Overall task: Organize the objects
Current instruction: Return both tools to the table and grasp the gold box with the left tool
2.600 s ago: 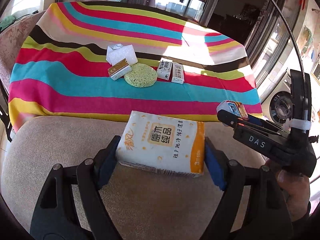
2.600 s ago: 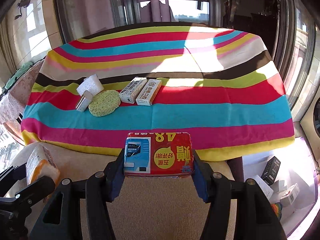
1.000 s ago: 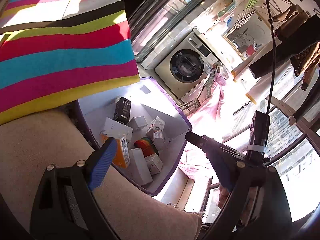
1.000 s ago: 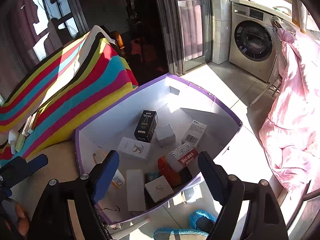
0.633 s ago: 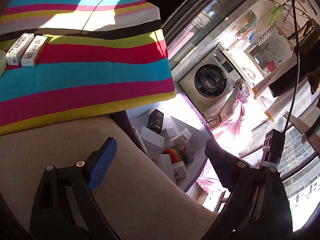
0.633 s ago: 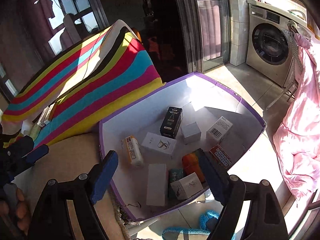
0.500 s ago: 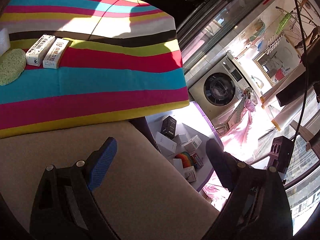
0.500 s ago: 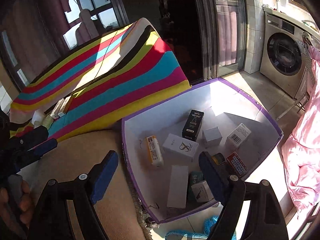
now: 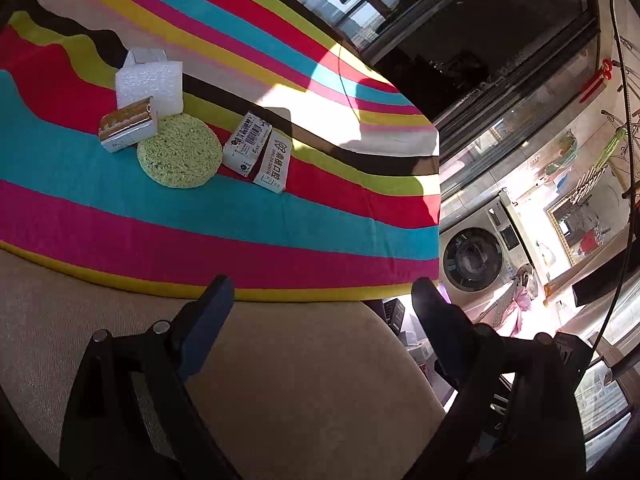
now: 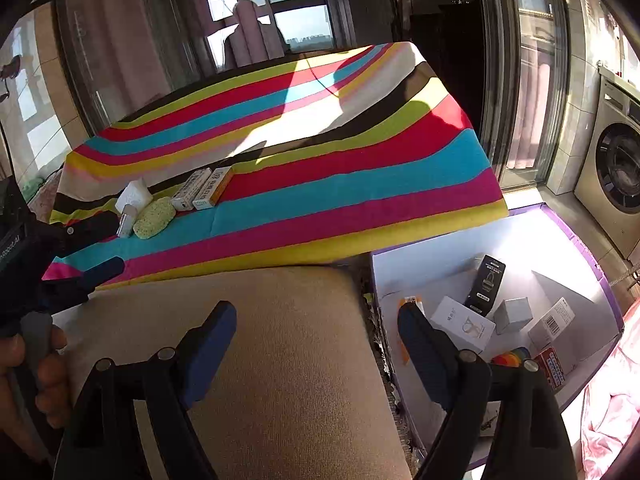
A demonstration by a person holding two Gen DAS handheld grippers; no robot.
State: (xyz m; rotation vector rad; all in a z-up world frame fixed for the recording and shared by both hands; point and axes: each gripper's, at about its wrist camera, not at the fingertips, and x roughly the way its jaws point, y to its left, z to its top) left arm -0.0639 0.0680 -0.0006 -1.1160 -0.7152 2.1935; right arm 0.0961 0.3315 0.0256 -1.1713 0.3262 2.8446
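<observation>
My left gripper (image 9: 322,296) is open and empty over a beige cushion (image 9: 300,380), pointing at the striped table (image 9: 240,240). On the cloth lie a white foam block (image 9: 150,84), a gold box (image 9: 126,130), a round green sponge (image 9: 180,151) and two white cartons (image 9: 247,143) side by side. My right gripper (image 10: 316,320) is also open and empty, above the cushion's right edge. Beside it stands a purple-rimmed white box (image 10: 580,248) holding a black carton (image 10: 486,284) and several small packs. The left gripper (image 10: 92,248) shows at the right wrist view's left edge.
A washing machine (image 9: 476,260) stands past the table's right end, and pink bedding (image 10: 608,408) lies beside the box. A person's hand (image 10: 44,380) grips the left tool. Dark glass doors (image 10: 440,60) run behind the table.
Both grippers held packs earlier and now hold nothing. Over the last second both views swung left from the floor box back over the cushion, bringing the table's objects into sight.
</observation>
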